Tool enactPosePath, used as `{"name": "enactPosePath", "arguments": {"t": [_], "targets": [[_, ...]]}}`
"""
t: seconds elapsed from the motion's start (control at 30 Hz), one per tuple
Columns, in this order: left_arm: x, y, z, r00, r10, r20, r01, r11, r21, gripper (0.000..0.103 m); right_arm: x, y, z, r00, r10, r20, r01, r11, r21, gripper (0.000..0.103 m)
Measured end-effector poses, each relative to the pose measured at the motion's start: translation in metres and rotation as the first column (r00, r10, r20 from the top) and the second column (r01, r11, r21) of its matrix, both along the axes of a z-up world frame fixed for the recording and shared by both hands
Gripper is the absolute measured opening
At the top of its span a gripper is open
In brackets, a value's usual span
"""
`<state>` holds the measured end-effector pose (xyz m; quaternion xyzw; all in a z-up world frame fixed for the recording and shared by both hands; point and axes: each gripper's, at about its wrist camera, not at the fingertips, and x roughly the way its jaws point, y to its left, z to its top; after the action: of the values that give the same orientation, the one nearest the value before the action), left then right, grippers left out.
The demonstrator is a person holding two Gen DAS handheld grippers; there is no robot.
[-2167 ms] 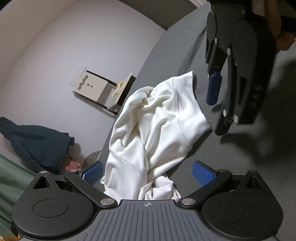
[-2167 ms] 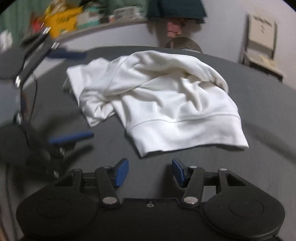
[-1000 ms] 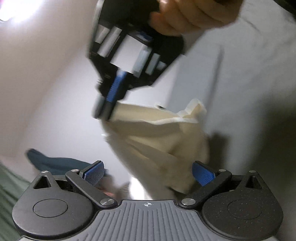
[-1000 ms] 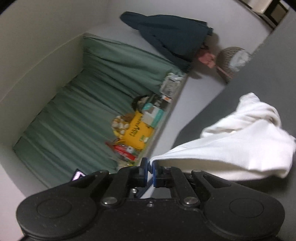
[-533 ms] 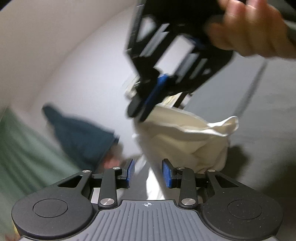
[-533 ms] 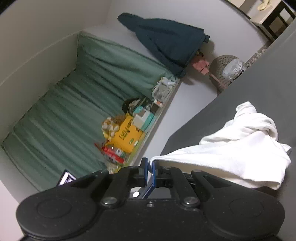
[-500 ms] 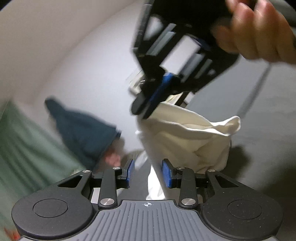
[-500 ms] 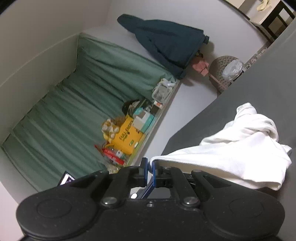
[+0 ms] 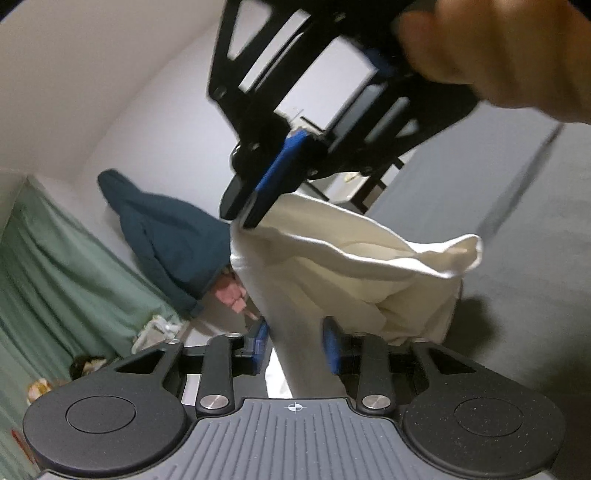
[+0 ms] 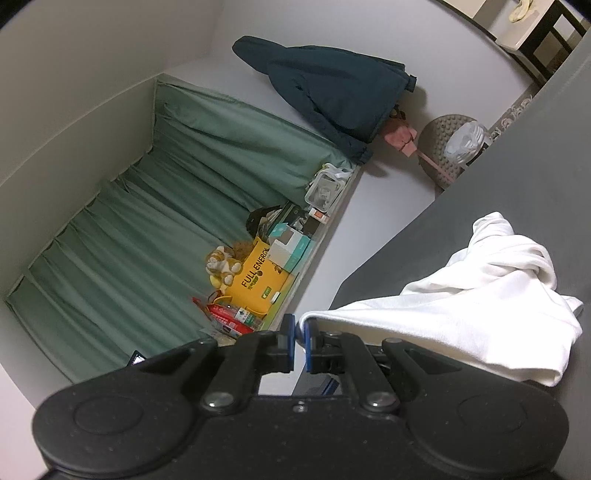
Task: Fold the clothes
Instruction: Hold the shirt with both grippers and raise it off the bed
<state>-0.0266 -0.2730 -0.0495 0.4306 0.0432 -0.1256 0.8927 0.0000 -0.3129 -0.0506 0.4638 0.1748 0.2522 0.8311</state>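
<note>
A white garment hangs lifted off the grey table. In the left wrist view my right gripper comes down from above, held by a hand, and pinches the garment's upper corner. A hanging strand of the same cloth runs down between the blue pads of my left gripper, which press on it from both sides. In the right wrist view my right gripper is shut on the garment's edge; the rest drapes down to the table.
A dark blue jacket hangs on the wall beside a green curtain. A ledge holds a yellow box and several small items. A round grey object and a small side table stand past the table's edge.
The garment lay crumpled on the table with both grippers open. The right gripper then shut on its edge and raised it; the left gripper's fingers narrowed onto the hanging cloth.
</note>
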Motion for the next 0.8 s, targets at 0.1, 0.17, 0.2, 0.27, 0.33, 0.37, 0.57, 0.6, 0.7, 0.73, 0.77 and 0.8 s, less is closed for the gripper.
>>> {"name": "enactPosePath", "arguments": {"t": [0.1,0.17,0.2,0.27,0.33,0.37,0.57,0.6,0.7,0.73,0.77,0.8], "targets": [[0.005,0.000,0.004,1.000,0.004,0.008,-0.003,0.999,-0.035,0.005,-0.001,-0.001,-0.001,1.000,0.002,0.000,-0.002,1.000,0.005,0.006],[0.006,0.001,0.007,1.000,0.007,0.016,-0.007,0.999,-0.046,0.004,-0.001,-0.002,-0.001,1.000,0.001,0.002,-0.001,1.000,-0.006,0.006],[0.009,0.001,0.007,1.000,0.010,0.016,-0.009,0.999,-0.052,0.004,-0.002,-0.002,-0.001,1.000,0.001,0.004,-0.001,1.000,-0.011,0.006],[0.008,0.006,0.011,1.000,0.014,0.021,-0.013,0.998,-0.068,0.002,-0.002,-0.002,0.000,1.000,0.000,0.006,0.000,1.000,-0.021,0.006],[0.008,0.013,0.018,0.999,0.028,0.038,-0.024,0.995,-0.094,0.002,-0.003,-0.002,0.000,1.000,-0.001,0.008,0.002,0.999,-0.034,0.007],[0.008,0.017,0.021,0.998,0.038,0.049,-0.032,0.994,-0.107,0.002,-0.004,-0.002,0.000,1.000,-0.007,0.008,0.007,0.999,-0.054,0.011],[0.024,0.040,0.038,0.992,0.088,0.092,-0.072,0.984,-0.163,0.002,-0.013,-0.002,-0.002,0.997,-0.080,-0.006,0.076,0.958,-0.276,0.047],[0.028,0.045,0.039,0.992,0.096,0.085,-0.080,0.981,-0.176,0.002,-0.016,-0.002,-0.003,0.996,-0.090,-0.006,0.083,0.940,-0.330,0.047],[0.045,0.064,0.042,0.990,0.132,0.052,-0.118,0.970,-0.214,0.002,-0.027,0.001,-0.010,0.988,-0.154,-0.005,0.124,0.809,-0.574,0.048],[0.050,0.071,0.043,0.989,0.145,0.039,-0.132,0.964,-0.229,0.002,-0.028,0.010,-0.014,0.987,-0.162,0.007,0.121,0.710,-0.694,0.048],[0.054,0.081,0.045,0.987,0.160,0.017,-0.150,0.953,-0.261,0.002,-0.026,0.023,-0.021,0.988,-0.154,0.023,0.109,0.574,-0.812,0.048],[0.058,0.090,0.047,0.985,0.175,-0.005,-0.169,0.941,-0.293,0.002,-0.025,0.038,-0.030,0.990,-0.137,0.045,0.100,0.430,-0.897,0.048]]}}
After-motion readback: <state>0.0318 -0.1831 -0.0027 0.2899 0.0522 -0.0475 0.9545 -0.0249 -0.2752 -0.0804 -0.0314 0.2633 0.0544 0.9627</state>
